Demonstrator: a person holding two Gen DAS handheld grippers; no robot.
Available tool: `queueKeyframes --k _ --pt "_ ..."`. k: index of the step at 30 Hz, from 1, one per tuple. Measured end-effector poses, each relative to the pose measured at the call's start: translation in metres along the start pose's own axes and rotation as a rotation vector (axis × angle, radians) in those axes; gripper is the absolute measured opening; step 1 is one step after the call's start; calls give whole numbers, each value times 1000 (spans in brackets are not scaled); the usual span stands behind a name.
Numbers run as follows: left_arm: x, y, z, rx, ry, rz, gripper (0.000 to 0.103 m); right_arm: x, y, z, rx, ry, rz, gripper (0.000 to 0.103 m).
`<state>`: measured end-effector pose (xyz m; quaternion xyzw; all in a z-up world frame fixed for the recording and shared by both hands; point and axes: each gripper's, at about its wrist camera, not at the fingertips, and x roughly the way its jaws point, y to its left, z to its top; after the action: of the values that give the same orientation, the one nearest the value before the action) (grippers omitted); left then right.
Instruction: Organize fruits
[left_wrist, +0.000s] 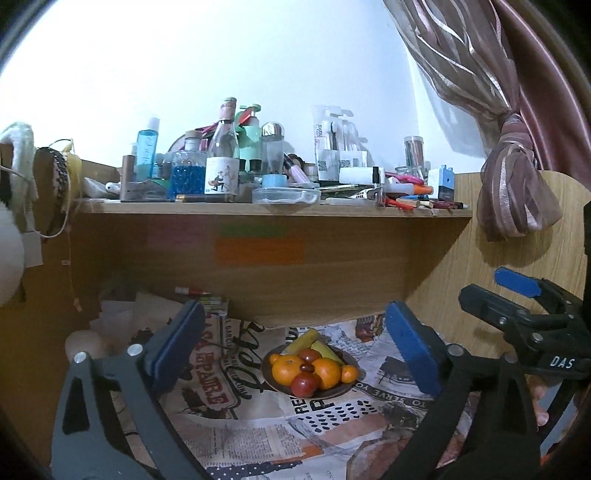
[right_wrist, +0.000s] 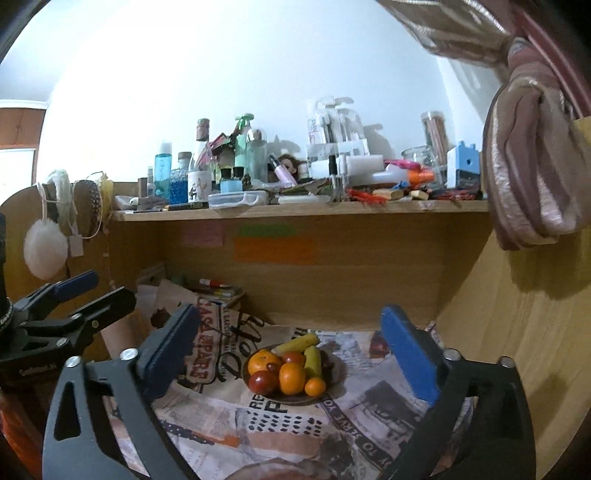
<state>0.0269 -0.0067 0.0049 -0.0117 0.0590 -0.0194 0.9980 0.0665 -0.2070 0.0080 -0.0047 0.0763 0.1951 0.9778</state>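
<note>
A brown plate (left_wrist: 269, 380) heaped with fruit sits on the newspaper-covered desk: oranges (left_wrist: 288, 369), red apples (left_wrist: 303, 384), yellow-green bananas (left_wrist: 306, 339). The right wrist view shows the same plate (right_wrist: 332, 369) with its oranges (right_wrist: 291, 377) and apples (right_wrist: 263, 381). My left gripper (left_wrist: 295, 347) is open, blue pads wide apart, well back from the plate with nothing between them. My right gripper (right_wrist: 291, 343) is open too, empty, equally far back. Each gripper appears at the edge of the other's view: the right one (left_wrist: 517, 295), the left one (right_wrist: 74, 291).
A wooden shelf (left_wrist: 273, 210) overhangs the desk, crowded with bottles, jars and pens. Newspaper (left_wrist: 258, 424) covers the desk. Papers and boxes (right_wrist: 221, 291) lie at the back left. A knotted curtain (left_wrist: 517, 184) hangs at the right, and wooden side panels close in both sides.
</note>
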Motion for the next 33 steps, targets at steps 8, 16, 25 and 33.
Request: queueKeyframes --k 8,16,25,33 --pt "-3 1 -3 -2 -1 11 103 -2 2 -4 -7 3 -6 103" --pt "-2 1 -3 -1 -2 13 103 0 2 -4 -9 7 -8 103" --pt "0 0 -3 -6 9 11 103 3 -1 -5 6 13 -6 103" --pt "2 0 -3 -12 18 6 103 2 -2 -6 6 13 -14 103"
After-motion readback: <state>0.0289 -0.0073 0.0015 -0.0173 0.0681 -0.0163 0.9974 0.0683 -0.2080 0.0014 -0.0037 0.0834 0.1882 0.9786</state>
